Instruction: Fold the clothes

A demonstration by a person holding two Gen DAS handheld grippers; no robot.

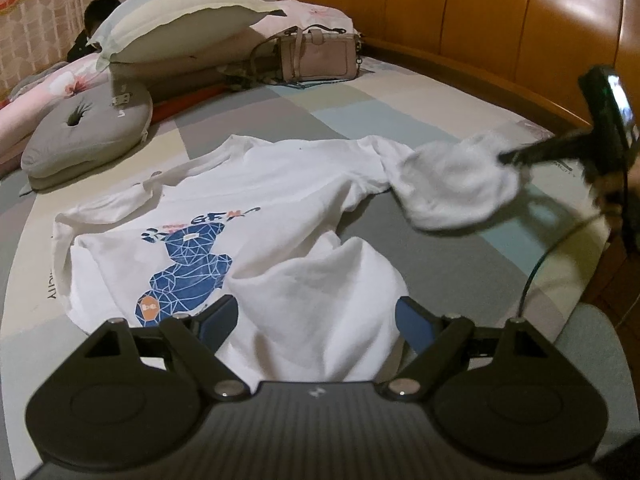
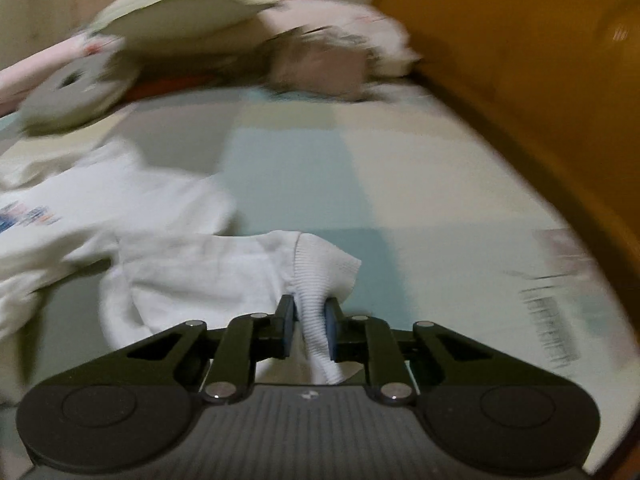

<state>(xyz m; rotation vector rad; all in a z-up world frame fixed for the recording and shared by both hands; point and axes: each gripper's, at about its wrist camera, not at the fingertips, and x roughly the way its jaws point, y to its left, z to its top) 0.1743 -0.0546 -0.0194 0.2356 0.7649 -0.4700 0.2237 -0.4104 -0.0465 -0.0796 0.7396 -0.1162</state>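
Note:
A white sweatshirt (image 1: 224,216) with a blue bear print (image 1: 188,268) lies crumpled on the bed. My left gripper (image 1: 316,316) is open, its fingers spread on either side of a raised fold of the sweatshirt's lower body. My right gripper (image 2: 310,320) is shut on the ribbed cuff (image 2: 316,280) of the sleeve. In the left wrist view the right gripper (image 1: 508,158) holds that sleeve (image 1: 452,184) lifted above the bed at the right. The right wrist view is blurred by motion.
The bed has a sheet (image 1: 352,108) with grey, blue and cream patches. A grey cushion (image 1: 88,132), a large pillow (image 1: 180,28) and a pink handbag (image 1: 320,56) lie at the far end. A wooden headboard (image 1: 500,20) runs along the right.

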